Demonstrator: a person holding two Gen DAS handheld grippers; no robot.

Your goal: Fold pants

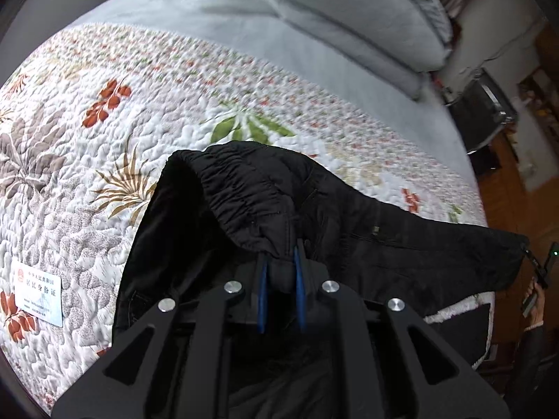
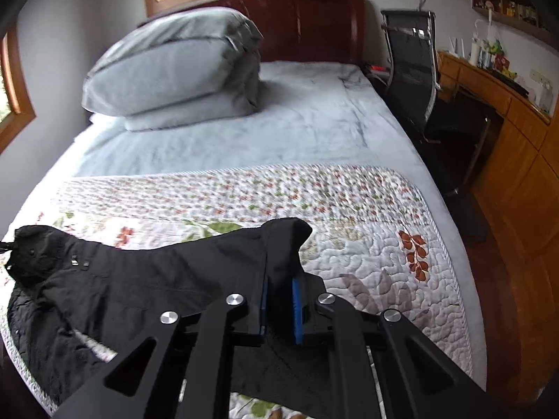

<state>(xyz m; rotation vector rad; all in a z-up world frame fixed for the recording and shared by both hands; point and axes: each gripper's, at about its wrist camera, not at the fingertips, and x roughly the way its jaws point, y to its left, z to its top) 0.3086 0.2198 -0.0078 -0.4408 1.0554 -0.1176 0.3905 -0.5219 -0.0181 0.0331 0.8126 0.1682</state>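
Pants lifted, folding barely begun.
Left gripper and right gripper jaws each pinch the pants over the bed.

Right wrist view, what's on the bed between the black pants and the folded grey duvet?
Only bedding: the floral quilt, then bare grey sheet, between the pants and duvet.
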